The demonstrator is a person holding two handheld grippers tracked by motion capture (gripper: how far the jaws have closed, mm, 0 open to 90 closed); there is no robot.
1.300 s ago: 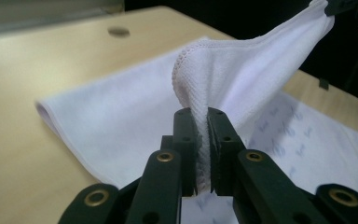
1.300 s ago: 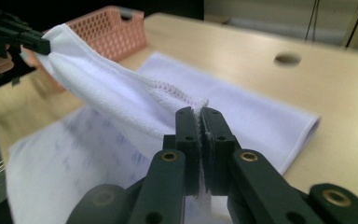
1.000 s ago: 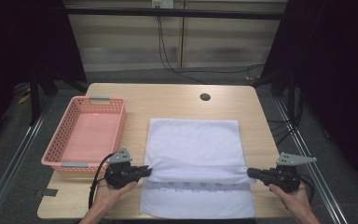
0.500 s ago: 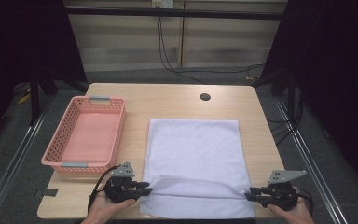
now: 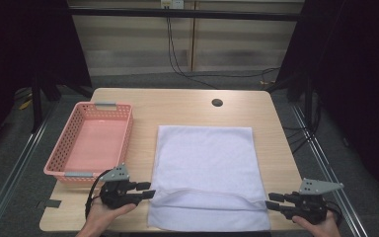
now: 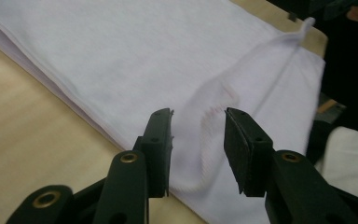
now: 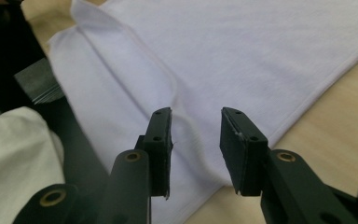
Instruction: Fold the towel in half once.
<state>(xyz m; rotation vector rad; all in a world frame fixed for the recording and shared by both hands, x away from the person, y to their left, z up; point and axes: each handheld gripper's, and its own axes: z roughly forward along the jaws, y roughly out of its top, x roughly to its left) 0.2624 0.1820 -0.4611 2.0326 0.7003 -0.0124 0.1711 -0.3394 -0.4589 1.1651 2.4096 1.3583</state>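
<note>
High view: white towel (image 5: pixel 205 175) is spread on the worktop (image 5: pixel 177 106), right of the pink basket (image 5: pixel 91 143); left tongs (image 5: pixel 148 190) and right tongs (image 5: pixel 272 202) are held at its near corners. Left gripper view: tongs just opening, released, towel fold lying loose between the pads. Right gripper view: tongs likewise just opening, nothing gripped.

Soft white cloth (image 5: pixel 207 173), matt wooden table (image 5: pixel 177 106)

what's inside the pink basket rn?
Nothing visible inside the pink basket: its floor shows bare in the high view. The strip just behind its near wall is hidden. The white cloth lies beside it on the table.
</note>
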